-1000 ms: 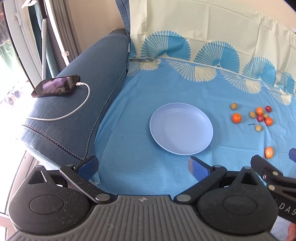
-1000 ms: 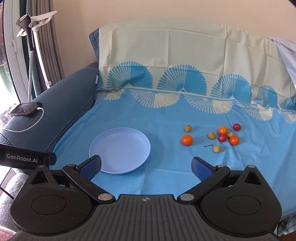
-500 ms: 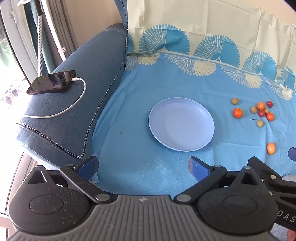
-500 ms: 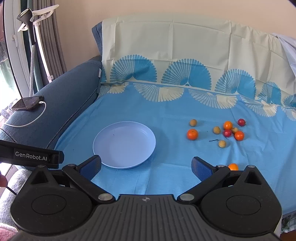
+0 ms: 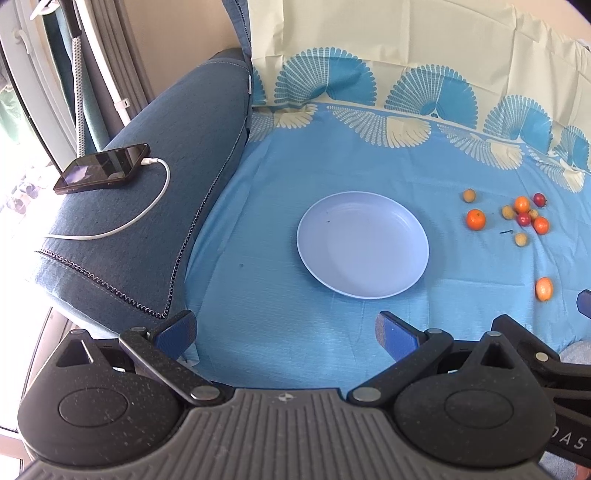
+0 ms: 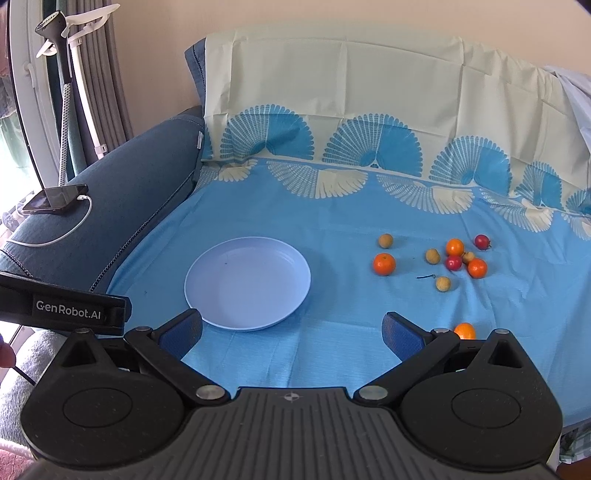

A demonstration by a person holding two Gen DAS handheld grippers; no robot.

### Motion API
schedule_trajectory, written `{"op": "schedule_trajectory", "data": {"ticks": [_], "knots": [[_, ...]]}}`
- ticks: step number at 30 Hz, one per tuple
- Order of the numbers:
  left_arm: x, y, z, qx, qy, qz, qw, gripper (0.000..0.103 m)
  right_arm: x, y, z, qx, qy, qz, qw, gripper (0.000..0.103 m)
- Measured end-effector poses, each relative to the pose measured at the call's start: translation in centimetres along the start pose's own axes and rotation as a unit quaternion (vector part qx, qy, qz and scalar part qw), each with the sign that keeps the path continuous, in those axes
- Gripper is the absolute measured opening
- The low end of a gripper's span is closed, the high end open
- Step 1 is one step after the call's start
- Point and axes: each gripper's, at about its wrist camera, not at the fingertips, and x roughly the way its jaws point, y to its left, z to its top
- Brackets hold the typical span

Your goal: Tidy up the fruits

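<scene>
Both the left claw (image 5: 286,332) and right claw (image 6: 291,330) are held wide open (nothing gripped); the lilac plate (image 6: 247,282) is seen mid-frame, small fruits (image 6: 454,258) scattered right.

- A blue sofa (image 6: 122,192) fills the scene; its seat and backrest lie under a blue and cream cloth (image 6: 369,206) printed with fan shapes.
- The denim-like armrest (image 5: 147,221) stands bare at the left, edged with dark stitching.
- A phone (image 5: 103,168) lies on the armrest with a white cable (image 5: 147,218) plugged in.
- Behind the sofa rises a plain beige wall (image 6: 295,14).
- Grey curtains (image 6: 107,74) hang at the left beside a bright window (image 5: 14,122).
- A steamer stand (image 6: 62,85) stands by the curtains.
- Daylight falls from the left.
</scene>
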Motion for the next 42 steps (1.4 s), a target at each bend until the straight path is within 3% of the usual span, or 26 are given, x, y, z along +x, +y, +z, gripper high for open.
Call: {"op": "schedule_trajectory", "data": {"ticks": [42], "knots": [[1.5, -2.1, 0.1, 0.027, 0.023, 0.017, 0.9992, 0.103, 0.7, -1.3, -0.2, 0.017, 0.005, 0.006, 1.0, 0.103]]}}
